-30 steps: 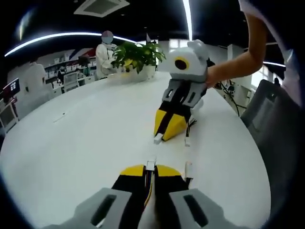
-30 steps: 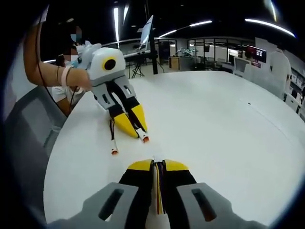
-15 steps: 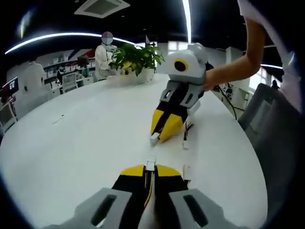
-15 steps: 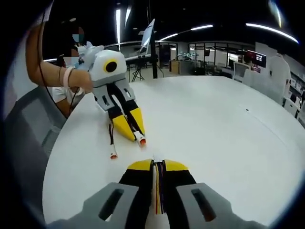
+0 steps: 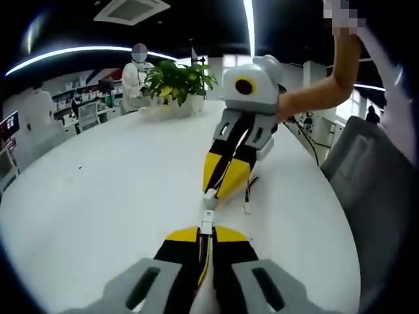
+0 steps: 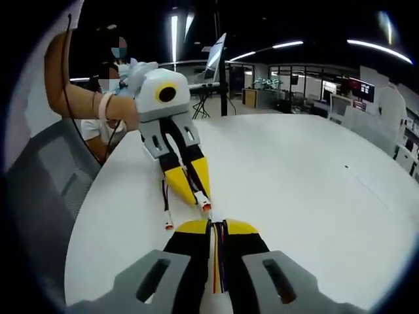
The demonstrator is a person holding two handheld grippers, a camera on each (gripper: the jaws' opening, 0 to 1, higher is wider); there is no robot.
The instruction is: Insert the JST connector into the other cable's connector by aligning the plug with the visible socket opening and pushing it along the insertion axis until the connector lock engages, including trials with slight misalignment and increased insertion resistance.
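Your white round table carries everything, and beyond its far edge a potted plant stands, with a person in white behind it among shelves and ceiling strip lights. In the left gripper view, your left gripper has its jaws pressed together on a cable with a white plug sticking out over the table. The right gripper, likewise clamped on its cable, holds a white socket just beyond that plug, nearly touching. A grey chair sits beside the table's right edge.
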